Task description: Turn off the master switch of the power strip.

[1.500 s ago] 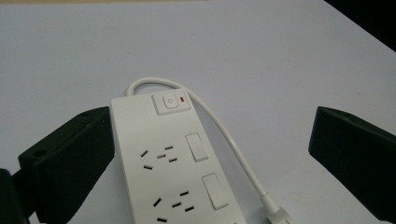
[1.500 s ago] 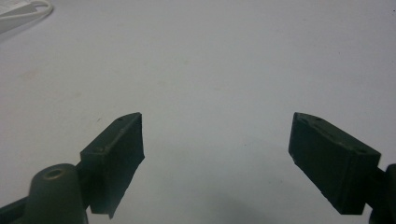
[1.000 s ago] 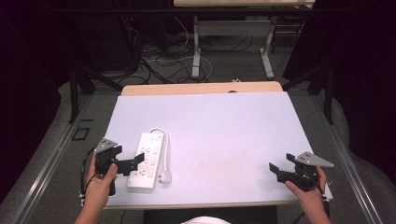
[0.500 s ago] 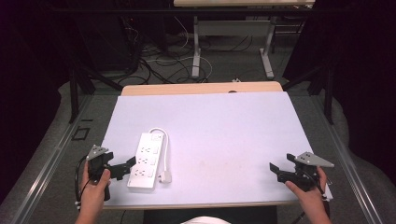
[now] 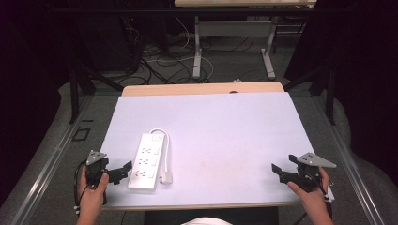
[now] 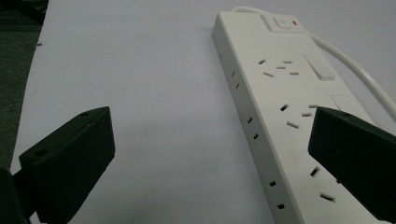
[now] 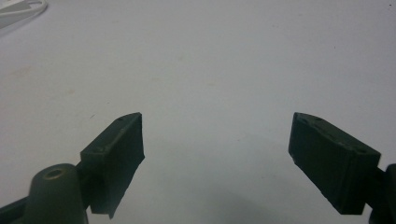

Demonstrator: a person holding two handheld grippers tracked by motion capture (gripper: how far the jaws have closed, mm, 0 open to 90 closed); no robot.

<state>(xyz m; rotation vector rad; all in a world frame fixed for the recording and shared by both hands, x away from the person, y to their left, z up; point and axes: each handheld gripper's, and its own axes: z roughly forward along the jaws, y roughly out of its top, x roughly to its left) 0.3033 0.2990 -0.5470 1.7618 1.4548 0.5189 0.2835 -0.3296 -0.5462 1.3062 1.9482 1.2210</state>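
A white power strip point(image 5: 146, 160) lies lengthwise on the near left of the white table top point(image 5: 225, 131). Its white cable point(image 5: 165, 145) loops around to a plug point(image 5: 165, 178) beside it. My left gripper point(image 5: 120, 171) is open just left of the strip's near end, not touching it. In the left gripper view the strip point(image 6: 280, 102) runs up the right side, switch at its far end, with the open gripper point(image 6: 210, 144) empty and its right jaw in front of the strip. My right gripper point(image 5: 278, 170) is open and empty at the near right corner, over bare table point(image 7: 217, 149).
The table's wooden far edge point(image 5: 202, 89) shows beyond the white sheet. Past it, cables point(image 5: 164, 61) and a desk's metal legs point(image 5: 197, 47) stand on the dark floor. The cable's loop point(image 7: 21, 9) peeks into the right gripper view's top left.
My left gripper has pulled back left and toward the near edge, off the power strip's near end. The right gripper has not moved.
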